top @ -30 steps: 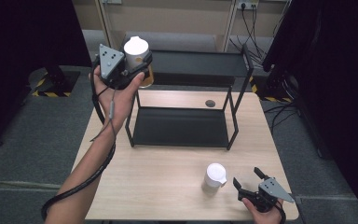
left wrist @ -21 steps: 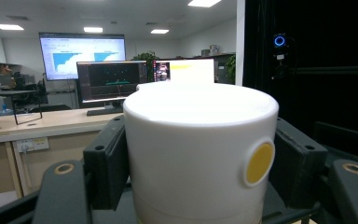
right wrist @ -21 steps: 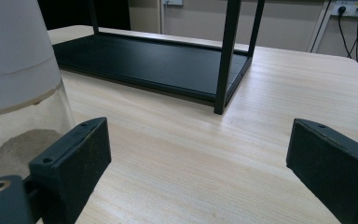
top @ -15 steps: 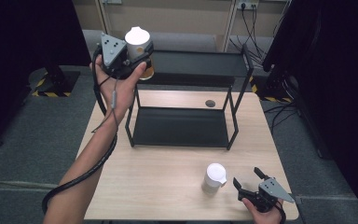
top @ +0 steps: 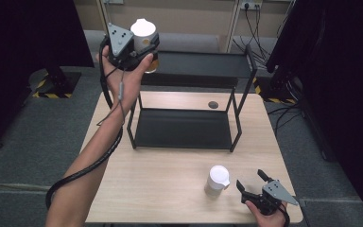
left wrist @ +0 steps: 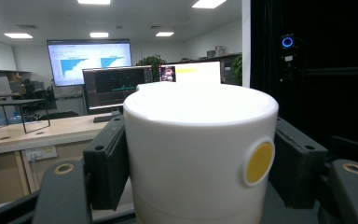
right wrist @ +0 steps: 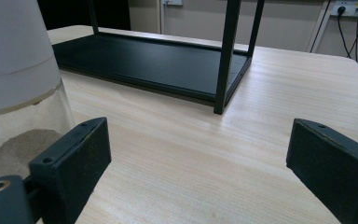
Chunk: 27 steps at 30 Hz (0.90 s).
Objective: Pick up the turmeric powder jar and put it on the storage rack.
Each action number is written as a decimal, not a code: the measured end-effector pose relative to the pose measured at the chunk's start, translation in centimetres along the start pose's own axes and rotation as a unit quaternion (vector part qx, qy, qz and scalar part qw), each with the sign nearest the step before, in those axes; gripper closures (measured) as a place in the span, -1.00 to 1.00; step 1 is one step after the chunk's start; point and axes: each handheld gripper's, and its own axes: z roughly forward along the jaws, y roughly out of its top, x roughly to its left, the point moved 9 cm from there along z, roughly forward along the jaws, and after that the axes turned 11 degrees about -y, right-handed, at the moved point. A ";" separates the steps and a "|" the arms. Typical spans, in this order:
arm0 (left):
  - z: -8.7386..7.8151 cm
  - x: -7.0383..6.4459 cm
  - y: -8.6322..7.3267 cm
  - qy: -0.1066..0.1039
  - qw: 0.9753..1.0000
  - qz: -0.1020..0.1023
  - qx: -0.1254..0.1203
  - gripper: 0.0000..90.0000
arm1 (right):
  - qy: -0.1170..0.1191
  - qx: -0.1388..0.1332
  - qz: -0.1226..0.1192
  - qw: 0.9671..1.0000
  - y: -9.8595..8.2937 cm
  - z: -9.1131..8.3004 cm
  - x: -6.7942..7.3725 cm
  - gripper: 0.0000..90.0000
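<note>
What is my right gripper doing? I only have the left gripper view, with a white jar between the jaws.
Observer: The right gripper sits low on the table, jaws wide open and holding nothing.
Operator: Anything near it?
Observer: A second jar with a white lid stands on the table just left of it.
Operator: And where is my jar relative to the rack?
Observer: The left gripper holds the white jar up by the left end of the black rack's top shelf.
</note>
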 end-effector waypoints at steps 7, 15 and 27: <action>1.0 0.6 -0.1 0.012 1.000 0.001 0.006 -0.32 | 0.000 -0.002 -0.004 1.000 0.0 0.0 0.1 -0.85; 2.4 1.5 -0.9 0.027 1.000 -0.002 0.014 -0.32 | -0.001 0.001 -0.007 1.000 0.0 0.0 0.1 -0.85; 3.7 1.7 -1.9 0.035 0.999 -0.008 0.029 -0.32 | 0.000 0.000 -0.009 1.000 0.0 0.0 0.2 -0.85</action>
